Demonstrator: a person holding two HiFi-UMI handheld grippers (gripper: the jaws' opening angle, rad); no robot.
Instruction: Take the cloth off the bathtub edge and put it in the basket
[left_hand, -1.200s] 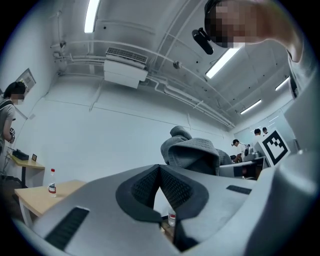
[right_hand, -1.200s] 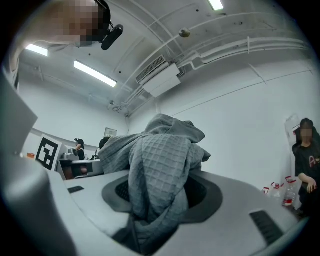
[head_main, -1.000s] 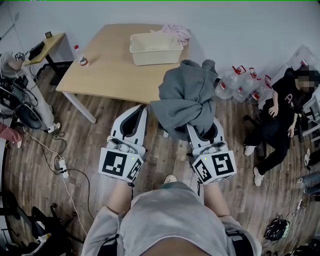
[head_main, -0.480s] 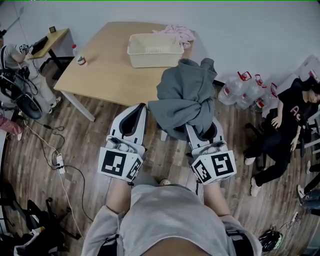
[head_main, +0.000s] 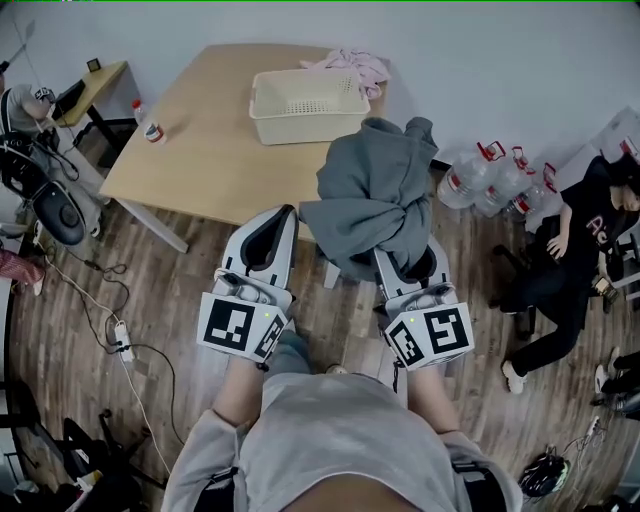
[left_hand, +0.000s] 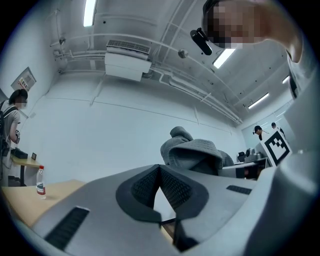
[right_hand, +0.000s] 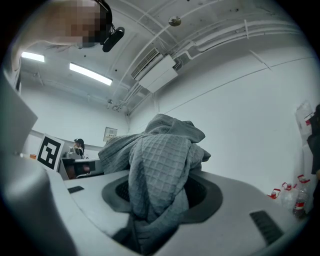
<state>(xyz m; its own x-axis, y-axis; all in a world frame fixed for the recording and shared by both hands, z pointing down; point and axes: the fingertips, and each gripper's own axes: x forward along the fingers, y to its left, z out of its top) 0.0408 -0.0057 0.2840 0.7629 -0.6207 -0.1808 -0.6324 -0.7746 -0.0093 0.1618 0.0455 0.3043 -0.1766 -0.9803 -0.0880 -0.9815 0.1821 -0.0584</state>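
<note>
A grey waffle-weave cloth hangs bunched from my right gripper, which is shut on it; the fabric fills the space between its pads and drapes over them. In the right gripper view the cloth blocks most of what lies ahead. My left gripper is held beside it, shut with nothing between its pads. The cream basket stands on the far part of the wooden table, ahead of both grippers. No bathtub is in view.
A pink cloth lies behind the basket, and a small bottle stands at the table's left edge. Water jugs sit against the wall on the right, near a seated person. Cables trail over the wooden floor at left.
The table and basket have drifted slightly left and nearer in the head view. Both grippers keep their places, with the grey cloth still in the right one.
</note>
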